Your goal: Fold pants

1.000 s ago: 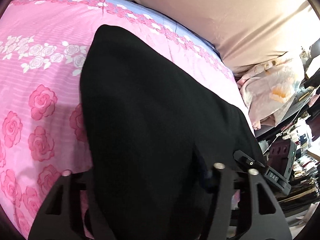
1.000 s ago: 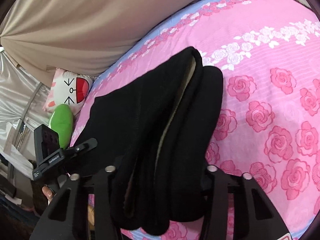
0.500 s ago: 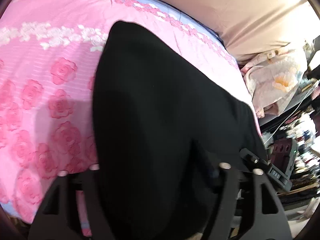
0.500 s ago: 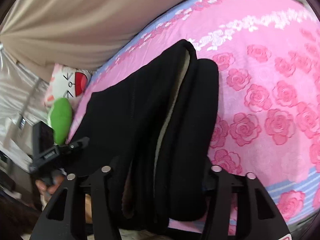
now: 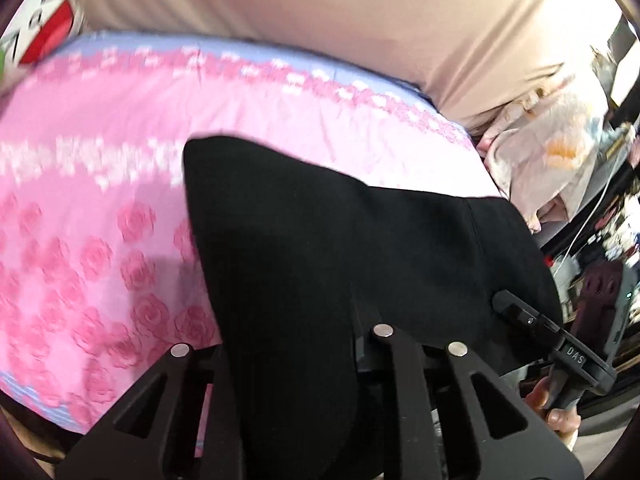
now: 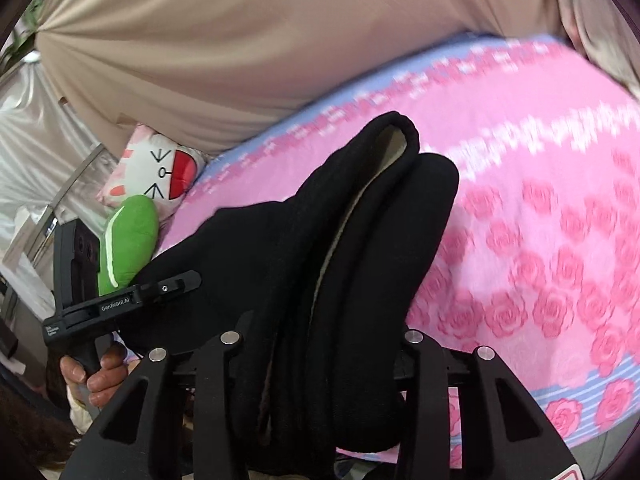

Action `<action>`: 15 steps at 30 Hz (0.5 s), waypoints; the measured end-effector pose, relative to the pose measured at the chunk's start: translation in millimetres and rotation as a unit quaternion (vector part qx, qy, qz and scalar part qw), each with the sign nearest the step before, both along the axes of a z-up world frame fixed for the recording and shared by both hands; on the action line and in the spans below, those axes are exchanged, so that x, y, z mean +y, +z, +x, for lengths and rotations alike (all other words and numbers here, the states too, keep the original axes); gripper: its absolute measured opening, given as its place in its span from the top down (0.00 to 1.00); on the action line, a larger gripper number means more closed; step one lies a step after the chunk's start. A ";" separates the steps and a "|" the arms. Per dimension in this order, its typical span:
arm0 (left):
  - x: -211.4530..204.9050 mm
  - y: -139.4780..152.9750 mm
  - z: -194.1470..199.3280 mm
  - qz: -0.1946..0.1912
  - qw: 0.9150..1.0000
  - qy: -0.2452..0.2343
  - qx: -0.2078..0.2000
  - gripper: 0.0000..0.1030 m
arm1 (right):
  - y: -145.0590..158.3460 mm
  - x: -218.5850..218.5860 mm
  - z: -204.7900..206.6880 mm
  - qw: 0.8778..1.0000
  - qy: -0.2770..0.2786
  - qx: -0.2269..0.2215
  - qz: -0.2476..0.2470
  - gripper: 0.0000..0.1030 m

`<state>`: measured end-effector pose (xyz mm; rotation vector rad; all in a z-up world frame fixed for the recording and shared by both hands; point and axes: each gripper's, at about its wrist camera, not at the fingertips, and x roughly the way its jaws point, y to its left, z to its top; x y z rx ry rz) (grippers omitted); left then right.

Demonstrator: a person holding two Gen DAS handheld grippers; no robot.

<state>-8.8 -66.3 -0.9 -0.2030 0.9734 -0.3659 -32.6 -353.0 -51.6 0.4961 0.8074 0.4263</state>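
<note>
Covering the view, the rose-print bed (image 5: 100,208) lies beneath the black pants (image 6: 352,240) I hold folded and lifted above its near edge, my left gripper (image 5: 280,350) and right gripper (image 6: 320,336) both clamped on the cloth.

Each wrist camera sits low and close behind its own fingers, looking across the pink rose bedsheet (image 5: 100,184) toward the beige curtain (image 6: 248,52); both share the black pants (image 5: 360,248), and each catches the opposite gripper at its edge
</note>
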 end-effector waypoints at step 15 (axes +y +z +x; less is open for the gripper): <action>-12.9 87.9 6.9 0.046 0.991 -0.001 -0.127 0.83 | 83.6 -1.2 16.7 0.994 -0.012 -0.105 -0.012 0.64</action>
